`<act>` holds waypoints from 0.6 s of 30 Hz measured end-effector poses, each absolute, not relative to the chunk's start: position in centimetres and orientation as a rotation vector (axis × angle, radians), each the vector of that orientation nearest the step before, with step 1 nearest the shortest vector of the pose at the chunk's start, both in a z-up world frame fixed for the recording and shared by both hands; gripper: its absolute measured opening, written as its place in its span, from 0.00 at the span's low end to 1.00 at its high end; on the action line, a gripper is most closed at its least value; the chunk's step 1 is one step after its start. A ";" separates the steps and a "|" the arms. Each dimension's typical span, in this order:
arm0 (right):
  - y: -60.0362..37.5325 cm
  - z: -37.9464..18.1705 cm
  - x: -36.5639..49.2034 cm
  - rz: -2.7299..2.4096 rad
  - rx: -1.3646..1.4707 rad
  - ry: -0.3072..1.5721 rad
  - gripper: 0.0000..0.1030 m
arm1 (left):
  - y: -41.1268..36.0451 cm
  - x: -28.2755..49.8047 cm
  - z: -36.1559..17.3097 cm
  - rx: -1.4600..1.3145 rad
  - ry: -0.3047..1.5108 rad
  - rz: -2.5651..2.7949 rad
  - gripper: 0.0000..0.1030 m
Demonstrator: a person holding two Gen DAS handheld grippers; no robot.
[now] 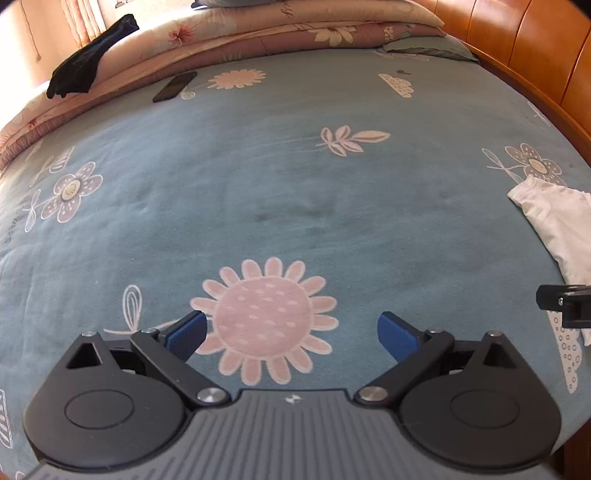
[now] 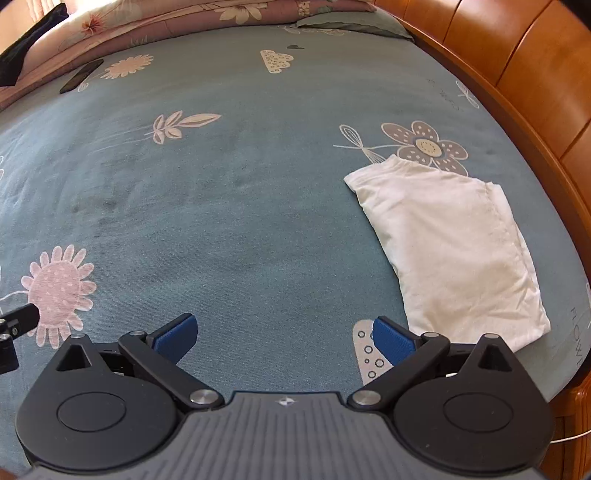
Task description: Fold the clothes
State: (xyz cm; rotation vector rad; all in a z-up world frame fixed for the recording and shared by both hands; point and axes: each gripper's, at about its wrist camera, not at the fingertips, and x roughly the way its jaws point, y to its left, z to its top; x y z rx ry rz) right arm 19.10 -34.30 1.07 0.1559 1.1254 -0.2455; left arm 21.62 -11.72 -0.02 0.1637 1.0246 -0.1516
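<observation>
The blue floral bedsheet (image 2: 236,206) is filling both views, serving as the folding surface. A stacked quilt (image 1: 229,33) is sitting along the far edge, likely pushed back to free space. The white garment (image 2: 458,251) is lying folded into a compact rectangle on the right, near the wooden bed frame (image 2: 517,74) (it looks finished, parked aside). A dark garment (image 1: 88,62) is draping over the quilt, probably the next piece. A phone (image 1: 175,85) is resting just beside the quilt. The left gripper (image 1: 291,334) and right gripper (image 2: 284,338) are both hovering with jaws spread, gripping nothing.
</observation>
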 end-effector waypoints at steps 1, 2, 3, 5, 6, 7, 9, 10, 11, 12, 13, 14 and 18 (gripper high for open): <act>-34.9 1.0 18.7 -0.242 0.179 1.130 1.00 | -12.4 21.3 0.0 0.156 1.045 -0.149 0.96; -35.5 0.9 18.3 -0.239 0.196 1.134 1.00 | -13.0 21.1 0.1 0.148 1.066 -0.147 0.96; -36.0 0.8 17.8 -0.236 0.213 1.138 1.00 | -13.7 20.8 0.1 0.141 1.086 -0.145 0.96; -36.7 0.9 17.2 -0.225 0.225 1.151 1.00 | -14.5 20.1 0.4 0.132 1.113 -0.133 0.96; -37.0 1.0 16.9 -0.219 0.227 1.159 1.00 | -14.8 19.9 0.6 0.130 1.124 -0.121 0.96; -37.2 1.1 16.6 -0.212 0.223 1.169 1.00 | -14.9 19.8 0.8 0.130 1.133 -0.108 0.96; -37.3 1.6 16.3 -0.192 0.202 1.187 1.00 | -14.9 19.6 1.2 0.131 1.147 -0.086 0.96; -37.2 1.9 16.1 -0.179 0.188 1.195 1.00 | -14.9 19.5 1.5 0.131 1.154 -0.075 0.96; -37.1 2.2 16.0 -0.169 0.173 1.202 1.00 | -14.8 19.5 1.6 0.129 1.165 -0.064 0.96; -36.9 2.6 15.8 -0.162 0.160 1.206 1.00 | -14.6 19.6 1.7 0.122 1.178 -0.052 0.96; -36.7 3.0 15.7 -0.154 0.147 1.208 1.00 | -14.3 19.5 1.8 0.110 1.189 -0.043 0.96; -36.6 3.3 15.6 -0.145 0.135 1.211 1.00 | -14.0 19.5 2.0 0.098 1.200 -0.034 0.96; -36.2 4.6 15.2 -0.138 0.119 1.209 1.00 | -13.1 19.4 2.5 0.093 1.232 0.006 0.96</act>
